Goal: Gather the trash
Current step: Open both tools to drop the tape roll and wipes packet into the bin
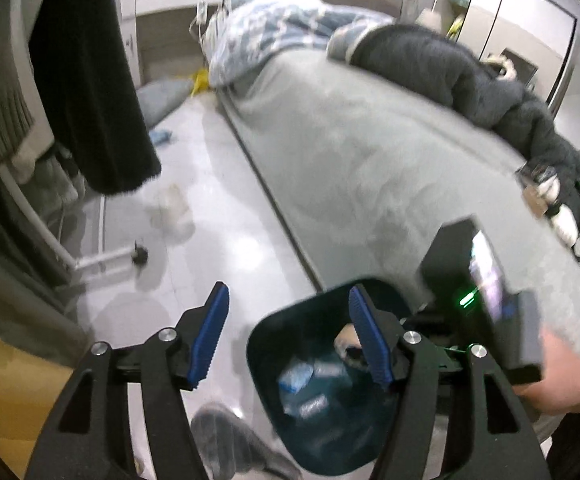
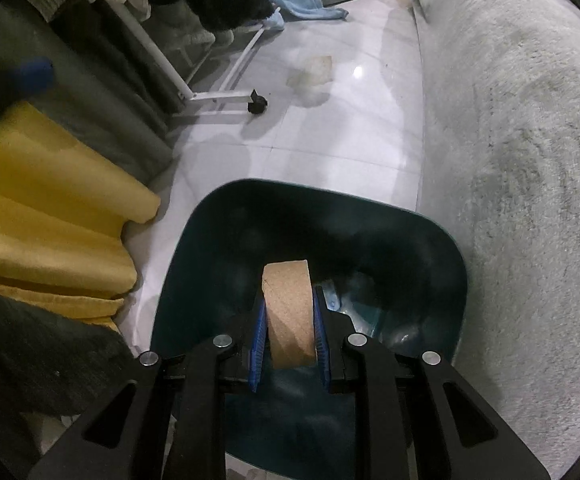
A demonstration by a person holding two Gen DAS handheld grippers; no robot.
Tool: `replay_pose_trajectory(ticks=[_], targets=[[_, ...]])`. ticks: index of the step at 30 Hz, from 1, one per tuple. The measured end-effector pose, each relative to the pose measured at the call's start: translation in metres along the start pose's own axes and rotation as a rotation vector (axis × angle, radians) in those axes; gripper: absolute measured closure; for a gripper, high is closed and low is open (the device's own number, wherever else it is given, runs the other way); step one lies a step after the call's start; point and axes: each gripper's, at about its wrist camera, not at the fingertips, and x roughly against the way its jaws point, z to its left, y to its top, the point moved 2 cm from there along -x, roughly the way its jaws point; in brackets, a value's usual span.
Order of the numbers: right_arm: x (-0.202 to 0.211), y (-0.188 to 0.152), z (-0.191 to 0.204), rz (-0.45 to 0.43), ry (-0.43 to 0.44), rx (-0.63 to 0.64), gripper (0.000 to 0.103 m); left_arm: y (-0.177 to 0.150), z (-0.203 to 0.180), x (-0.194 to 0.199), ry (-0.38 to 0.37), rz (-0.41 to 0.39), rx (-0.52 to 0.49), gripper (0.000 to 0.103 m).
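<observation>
While the right gripper [image 2: 289,334] pinches a brown cardboard tube [image 2: 288,314] between its blue pads [image 2: 258,344], it hangs over the mouth of a dark teal waste bin [image 2: 430,248] standing on pale floor tiles [image 2: 310,152]. Seen from the right wrist, the tube stands roughly upright between the fingers, its upper end above the pad tips and its lower end just above the finger hinges, with the dark inside of the bin behind it.

From the left wrist, the left gripper [image 1: 287,332] hangs with its fingers spread wide and nothing between them, one blue pad [image 1: 209,336] over bare floor and the other over the bin's opening. Below it the same bin [image 1: 265,344] holds crumpled wrappers [image 1: 296,376], pale and bluish, lying at its bottom. At lower right of that view a person's hand [image 1: 570,380] grips the black body of the other tool, where a small green light [image 1: 466,300] glows.

A grey plush bedspread [image 2: 522,160] runs along one side of the bin, almost touching its rim; folded yellow fabric [image 2: 49,208] lies on the other. Farther along the floor are a crumpled scrap of paper [image 2: 314,70] and the castor [image 2: 257,104] of a white rack.
</observation>
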Motion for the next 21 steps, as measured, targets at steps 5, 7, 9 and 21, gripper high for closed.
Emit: replay_pose_trajectory(ticks=[5,7,9,21], targets=[[-0.004,-0.002,-0.004,0.020,-0.019,0.005,0.067,0.016,-0.004,0.024,0.000,-0.105,-0.014,0.032],[-0.002,-0.003,-0.004,0.014,-0.027,0.006,0.058,0.020,-0.005,0.032,-0.004,-0.141,-0.014,0.031],[0.002,-0.003,-0.003,0.009,-0.033,0.011,0.057,0.024,-0.009,0.040,-0.006,-0.180,-0.028,0.028],[0.064,-0.004,0.005,-0.109,-0.044,0.047,0.038,0.053,-0.043,0.072,-0.041,-0.347,-0.042,0.019]])
